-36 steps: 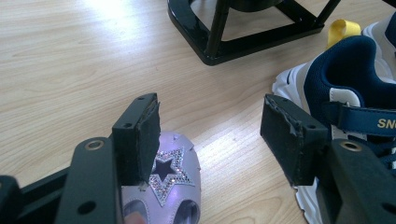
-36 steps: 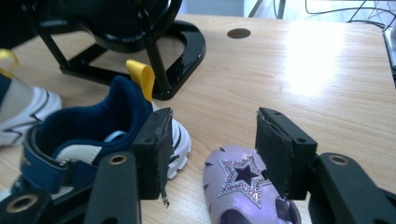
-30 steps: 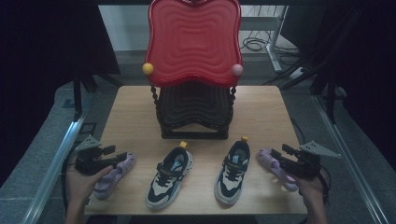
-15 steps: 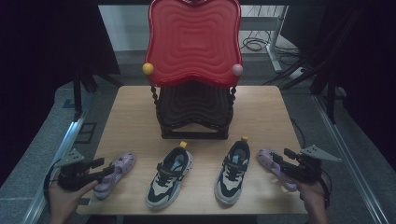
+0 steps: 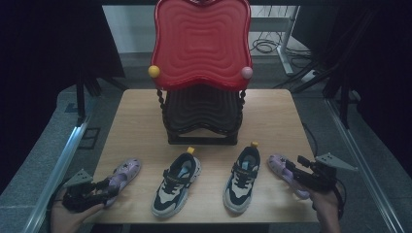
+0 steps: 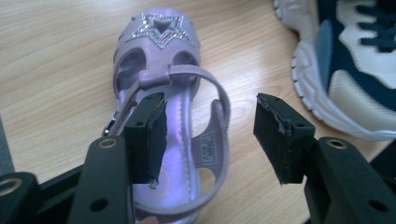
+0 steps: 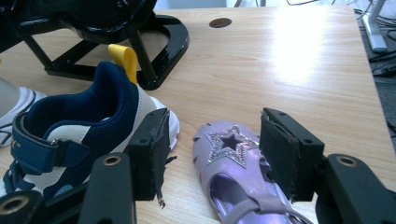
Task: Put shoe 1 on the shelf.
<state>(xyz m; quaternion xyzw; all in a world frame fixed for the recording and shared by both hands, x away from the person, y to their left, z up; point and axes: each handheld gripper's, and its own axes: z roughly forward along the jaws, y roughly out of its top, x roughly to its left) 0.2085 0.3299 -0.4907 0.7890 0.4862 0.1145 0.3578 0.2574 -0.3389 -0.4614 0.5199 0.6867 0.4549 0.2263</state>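
At the near edge of the table: two lilac sandals lie outermost in a row of four shoes, and each has one hand-held gripper at it.
Left hand-held gripper (image 6: 208, 135): its jaws stand apart and have just been closing. The heel strap of the left sandal (image 6: 163, 116) is between them, but the pads do not press it yet.
Right hand-held gripper (image 7: 212, 154): its jaws stand apart above the right sandal (image 7: 233, 177), over the star on the toe. No grip is seen.
How to grip well: I think the left jaws should close on the strap or on the side wall of the heel, not on the thin buckle, and low enough that the sandal does not tip.
Edges: the left sandal lies near the front left corner of the table (image 5: 145, 126), so a push toward the person may slide it off.
Neighbours: the navy-and-white sneakers (image 5: 177, 187) lie just beside each sandal on the inner side.
Open room: bare wood is free at both sides of the black rack (image 5: 201, 116), and the red tray (image 5: 201, 43) stands above it.
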